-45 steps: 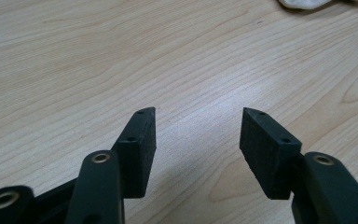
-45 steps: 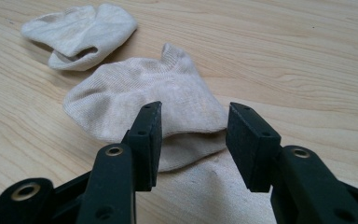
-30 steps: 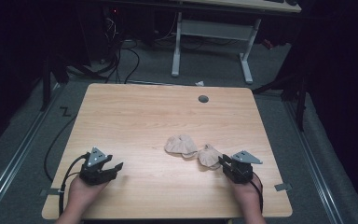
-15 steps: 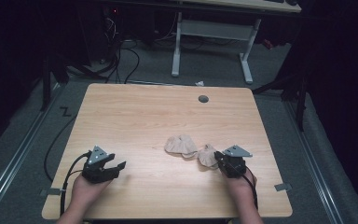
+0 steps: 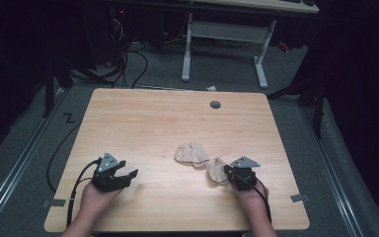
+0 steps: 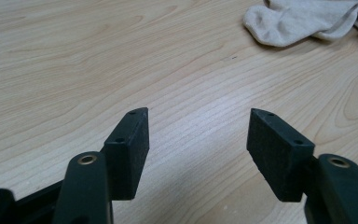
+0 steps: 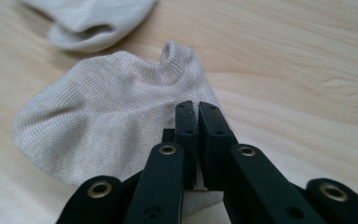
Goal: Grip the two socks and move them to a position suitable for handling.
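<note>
Lying near the front right part of the wooden table (image 5: 143,123) are two small beige socks, and the nearer sock (image 5: 217,171) is caught at its edge by the right gripper (image 5: 231,174), whose jaws have just been closing and now stand pinched together on the fabric. In the right gripper view that sock (image 7: 107,116) spreads out flat to the left of the black jaws, its cuff puckered upward just past their tips. The second sock (image 5: 191,153) sits just beside the first, toward the table's middle; whether the two touch I cannot make out from above.

Over on the left, the left gripper (image 5: 123,176) rests low over bare wood, well apart from the socks. Its jaws have just been opening and stand wide with nothing between them. In the left gripper view, the second sock (image 6: 303,21) lies far off at the upper right, cut by the frame's edge.

Nothing stands between either gripper and the socks. A small grey round cap (image 5: 215,104) sits in the tabletop near the far edge. Behind the table, cables (image 5: 133,59) trail across the dark floor beside a white desk frame (image 5: 224,37). The room beyond is too dark to read. How much fabric lies inside the right jaws is hidden by the jaws themselves.
</note>
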